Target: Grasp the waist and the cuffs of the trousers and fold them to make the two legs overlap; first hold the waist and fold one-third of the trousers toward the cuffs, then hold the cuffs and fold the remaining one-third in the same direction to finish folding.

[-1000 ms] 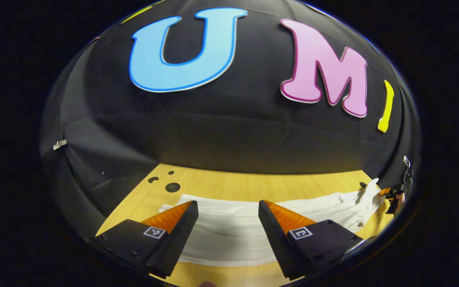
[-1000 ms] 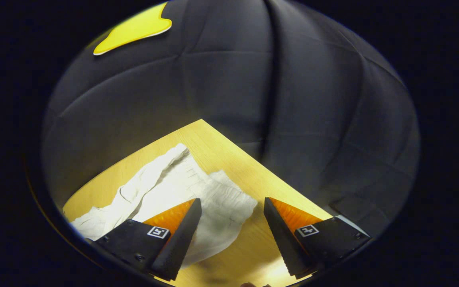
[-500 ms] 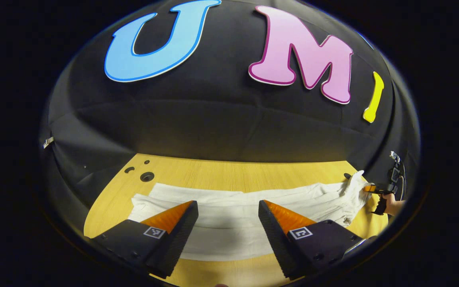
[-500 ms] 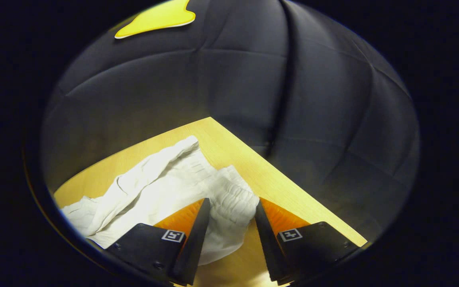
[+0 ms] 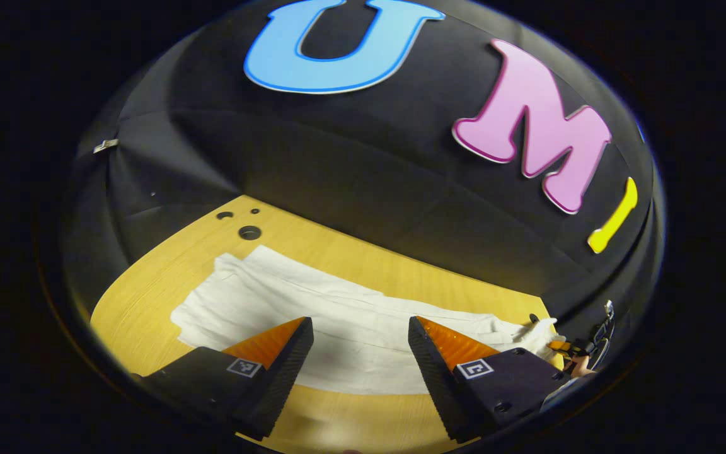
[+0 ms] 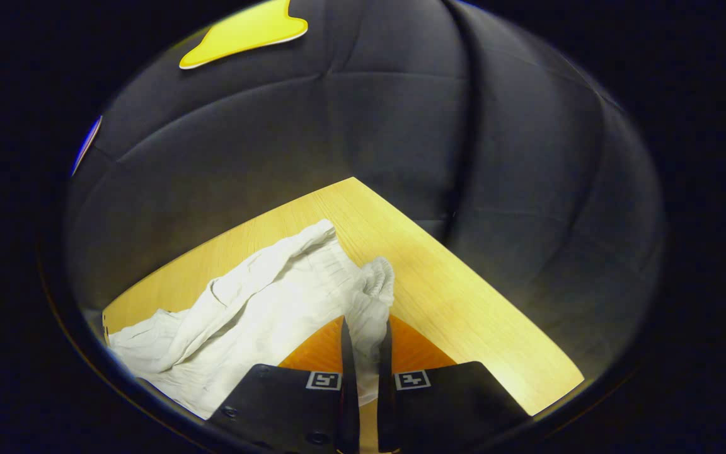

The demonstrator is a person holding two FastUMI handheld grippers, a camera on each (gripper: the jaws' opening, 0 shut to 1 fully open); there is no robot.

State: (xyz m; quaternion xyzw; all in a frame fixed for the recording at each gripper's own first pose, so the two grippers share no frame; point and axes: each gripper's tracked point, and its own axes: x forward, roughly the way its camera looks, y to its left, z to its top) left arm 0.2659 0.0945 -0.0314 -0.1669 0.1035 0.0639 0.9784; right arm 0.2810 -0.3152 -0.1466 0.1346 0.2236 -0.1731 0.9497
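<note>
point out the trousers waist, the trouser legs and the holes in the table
trousers waist [image 6: 377, 284], right gripper view, on the gathered band above the shut tongs
trouser legs [image 5: 287, 302], left gripper view, on the flat cloth
table holes [image 5: 249, 232], left gripper view, on the biggest hole

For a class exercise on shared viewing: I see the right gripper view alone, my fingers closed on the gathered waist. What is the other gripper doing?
Observer: The left gripper is open, its fingers spread above the trousers, gripping nothing.
Operator: Where along the trousers?
Observer: Over the middle of the legs, not at the cuffs.
Operator: How do the cuffs lie?
Observer: Flat on the wooden table, near round holes in its top.
Operator: Can you see my gripper from there?
Observer: Yes, the right gripper appears at the far waist end.
</note>
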